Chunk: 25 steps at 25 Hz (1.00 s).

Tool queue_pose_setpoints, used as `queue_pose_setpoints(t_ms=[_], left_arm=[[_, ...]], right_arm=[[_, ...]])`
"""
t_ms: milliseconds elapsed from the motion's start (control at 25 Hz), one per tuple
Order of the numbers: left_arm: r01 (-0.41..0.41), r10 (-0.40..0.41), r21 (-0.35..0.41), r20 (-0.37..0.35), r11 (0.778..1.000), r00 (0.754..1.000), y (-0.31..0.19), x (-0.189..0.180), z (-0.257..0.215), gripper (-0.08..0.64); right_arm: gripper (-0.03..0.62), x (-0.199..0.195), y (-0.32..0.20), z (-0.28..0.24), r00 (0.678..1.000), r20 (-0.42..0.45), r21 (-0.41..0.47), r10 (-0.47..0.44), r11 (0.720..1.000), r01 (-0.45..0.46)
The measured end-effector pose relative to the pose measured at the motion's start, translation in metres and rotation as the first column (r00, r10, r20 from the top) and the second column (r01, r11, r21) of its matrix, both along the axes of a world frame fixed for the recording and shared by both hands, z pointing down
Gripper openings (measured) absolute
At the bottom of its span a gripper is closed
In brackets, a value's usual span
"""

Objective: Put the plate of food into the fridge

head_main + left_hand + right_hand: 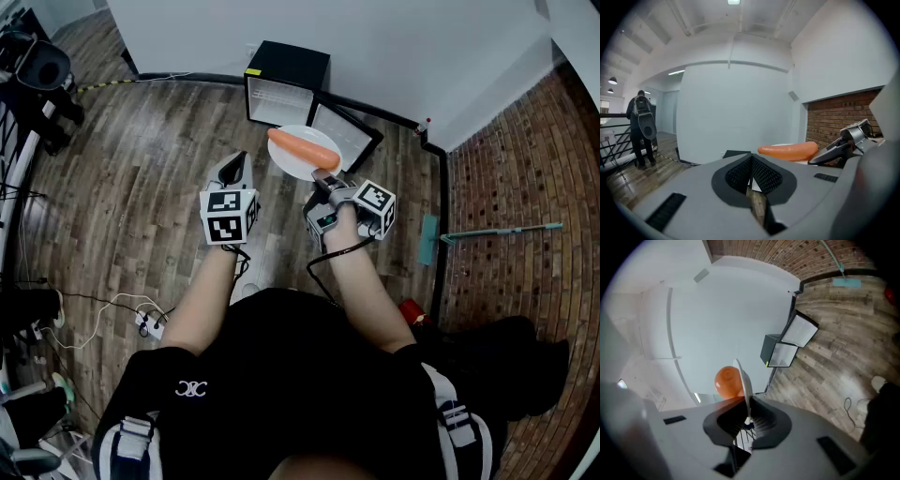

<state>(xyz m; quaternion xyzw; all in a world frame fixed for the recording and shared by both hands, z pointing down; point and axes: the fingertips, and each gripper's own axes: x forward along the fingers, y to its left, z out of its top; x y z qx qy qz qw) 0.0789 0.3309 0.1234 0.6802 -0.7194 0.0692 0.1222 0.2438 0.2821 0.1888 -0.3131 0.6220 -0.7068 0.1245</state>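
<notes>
A white plate (298,170) carrying an orange carrot (302,148) is held in the air in front of a small black fridge (286,82) on the wooden floor, whose door (345,134) stands open to the right. My right gripper (323,176) is shut on the plate's near rim. In the right gripper view the plate (743,380) shows edge-on between the pads, with the carrot (726,382) on its left. My left gripper (236,165) hovers to the left of the plate, shut and holding nothing. From the left gripper view the carrot (787,151) lies ahead to the right.
A power strip with cables (150,323) lies on the floor at the left. A long-handled mop (497,232) rests on the brick-patterned floor at the right. Dark equipment (37,70) stands at the far left. A person (641,126) stands far off by a railing.
</notes>
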Motion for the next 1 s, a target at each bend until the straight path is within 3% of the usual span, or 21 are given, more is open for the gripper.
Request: queue_pose_setpoints(t_ms=[1000], left_arm=[[-0.059,0.058,-0.002,-0.053,0.998,0.997,-0.001,-0.065,0.025,-0.008]], right_arm=[[0.029,-0.052,0.004,0.006,0.997,-0.021,0.009,0.070,0.997,-0.070]])
